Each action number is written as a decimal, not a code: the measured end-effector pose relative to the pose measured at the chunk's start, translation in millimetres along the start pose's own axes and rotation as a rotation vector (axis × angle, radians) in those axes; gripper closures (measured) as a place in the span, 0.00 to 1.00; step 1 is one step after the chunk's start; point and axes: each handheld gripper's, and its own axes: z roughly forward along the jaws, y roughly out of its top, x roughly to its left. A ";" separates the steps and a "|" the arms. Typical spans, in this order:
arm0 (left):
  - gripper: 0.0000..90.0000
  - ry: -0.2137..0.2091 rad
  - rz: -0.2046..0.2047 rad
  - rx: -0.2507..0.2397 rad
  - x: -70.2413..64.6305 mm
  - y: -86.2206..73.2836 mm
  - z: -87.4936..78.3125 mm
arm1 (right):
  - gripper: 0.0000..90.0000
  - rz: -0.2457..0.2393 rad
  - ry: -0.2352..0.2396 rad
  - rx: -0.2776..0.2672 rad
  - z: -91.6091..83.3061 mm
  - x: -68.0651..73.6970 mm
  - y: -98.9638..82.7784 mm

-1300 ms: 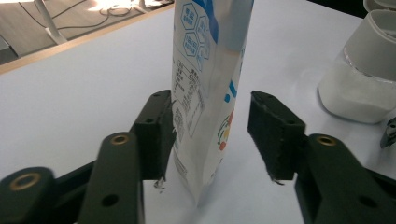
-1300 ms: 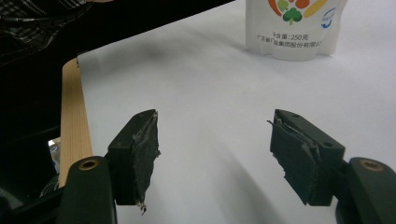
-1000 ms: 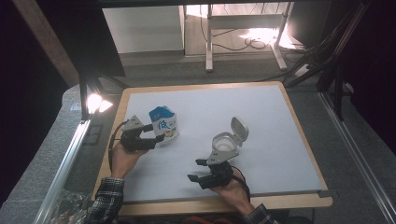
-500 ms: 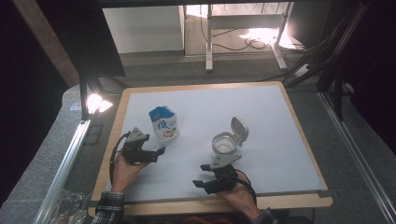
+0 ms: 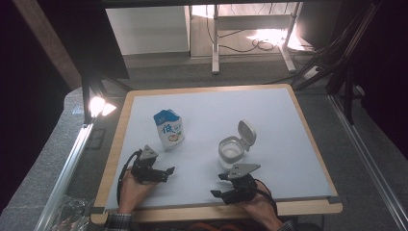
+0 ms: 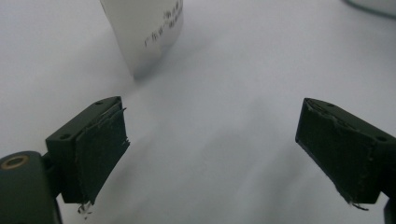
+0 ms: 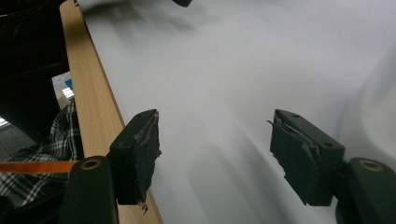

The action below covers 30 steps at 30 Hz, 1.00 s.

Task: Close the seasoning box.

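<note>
Desk (image 5: 269, 115) first, wide and white-topped with a wooden rim, carrying everything. Just left of centre in the high view, a small gable-top milk carton (image 5: 169, 129), blue and white, standing upright; likely light and stiff only at the folded edges, so prone to denting or tipping if squeezed hard, best taken across the two flat side walls at mid-height, below the gable. Right of centre, a round clear container (image 5: 231, 150) with its hinged lid (image 5: 246, 131) flipped up; probably rigid smooth plastic, light, a bit slippery, best pinched at the rim opposite the hinge or across the body. At lower left of the high view, the left hand-held gripper (image 5: 167, 173), jaws having just been opening and now spread wide with nothing between them, apart from the carton, whose lower corner sits at the upper left of the left gripper view. At lower centre, the right hand-held gripper (image 5: 219, 185), jaws likewise apart and empty, pads touching nothing, near the desk's front edge and short of the container.
</note>
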 end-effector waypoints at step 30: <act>0.08 0.024 0.005 0.023 -3.2 -9.2 7.7 | 0.81 0.115 -0.217 0.022 -81.9 -64.5 -18.3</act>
